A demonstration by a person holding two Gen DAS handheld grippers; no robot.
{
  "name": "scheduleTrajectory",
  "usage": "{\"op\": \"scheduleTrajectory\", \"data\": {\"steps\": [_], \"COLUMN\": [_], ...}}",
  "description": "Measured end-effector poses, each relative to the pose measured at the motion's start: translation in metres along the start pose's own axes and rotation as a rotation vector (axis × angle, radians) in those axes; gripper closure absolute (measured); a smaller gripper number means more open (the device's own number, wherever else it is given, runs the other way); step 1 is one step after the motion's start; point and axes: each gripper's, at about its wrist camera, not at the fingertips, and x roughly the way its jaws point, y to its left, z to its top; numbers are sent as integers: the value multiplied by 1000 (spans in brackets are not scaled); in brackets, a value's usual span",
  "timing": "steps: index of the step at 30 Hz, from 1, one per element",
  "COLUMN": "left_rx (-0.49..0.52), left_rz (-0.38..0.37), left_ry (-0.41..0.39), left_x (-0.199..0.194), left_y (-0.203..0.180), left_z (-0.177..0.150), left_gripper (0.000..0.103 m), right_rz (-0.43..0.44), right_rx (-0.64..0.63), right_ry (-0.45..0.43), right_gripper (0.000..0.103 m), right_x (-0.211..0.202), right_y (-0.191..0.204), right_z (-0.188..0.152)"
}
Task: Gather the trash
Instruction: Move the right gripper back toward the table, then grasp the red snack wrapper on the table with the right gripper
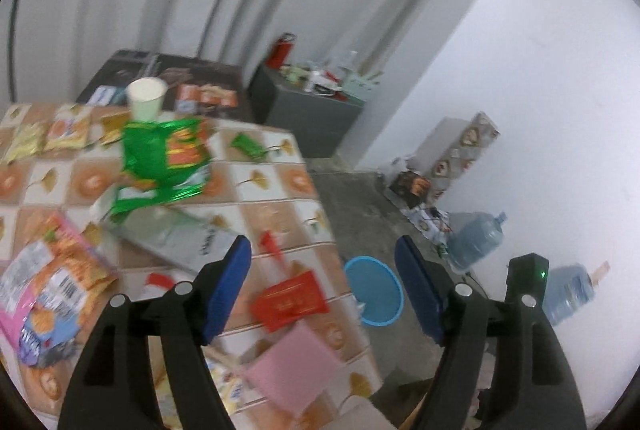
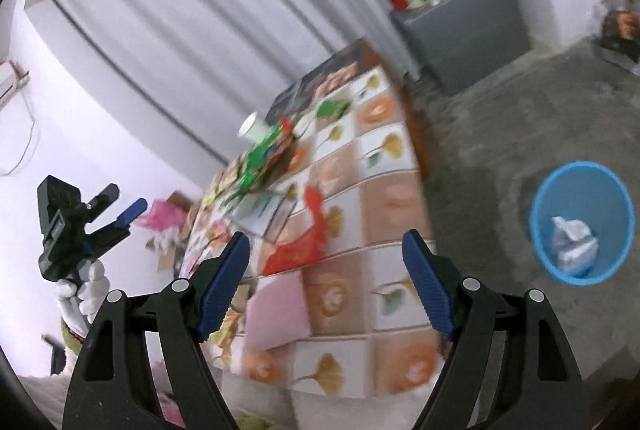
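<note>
Trash [image 1: 160, 158], long axis seemingly toward cup [image 1: 146, 98]

Over the littered worktop [image 2: 394, 166] the right gripper [image 2: 326, 282] gapes empty, a blue bin [image 2: 540, 234] holding seemingly crumpled white paper [image 2: 572, 242] on the floor.

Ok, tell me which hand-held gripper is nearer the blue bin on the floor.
Right. The right hand-held gripper is over the table's bin-side edge, with the blue bin just to its right; the left hand-held gripper is off past the table's far side.
</note>
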Motion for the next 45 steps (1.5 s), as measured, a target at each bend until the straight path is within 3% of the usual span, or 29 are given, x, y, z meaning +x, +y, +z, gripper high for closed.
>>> {"op": "scheduleTrajectory", "data": {"steps": [7,15,26,36,41,45], "left_rx": [-50,70,-62,17,163,266], "left_rz": [57,179,213,100,29,1], "left_ry": [48,100,88,48,46,106], "left_x": [10,37,26,2,1,20], "left_y": [40,52,100,60,17,-14], "left_z": [-1,-3,-10,-53,-77,-100], "left_gripper": [30,30,30,30,30,30], "right_rz": [8,-45,-105,-158,-166,-165], "right_rx": [22,88,32,-14,-16,-12], "right_ry": [134,224,280,306,316,324], "right_gripper": [28,34,43,55,59,63], "right_x": [63,109,142,161,166,170], "right_y": [16,12,25,29,29,27], "right_z": [1,-3,-2,-6,-7,-7]}}
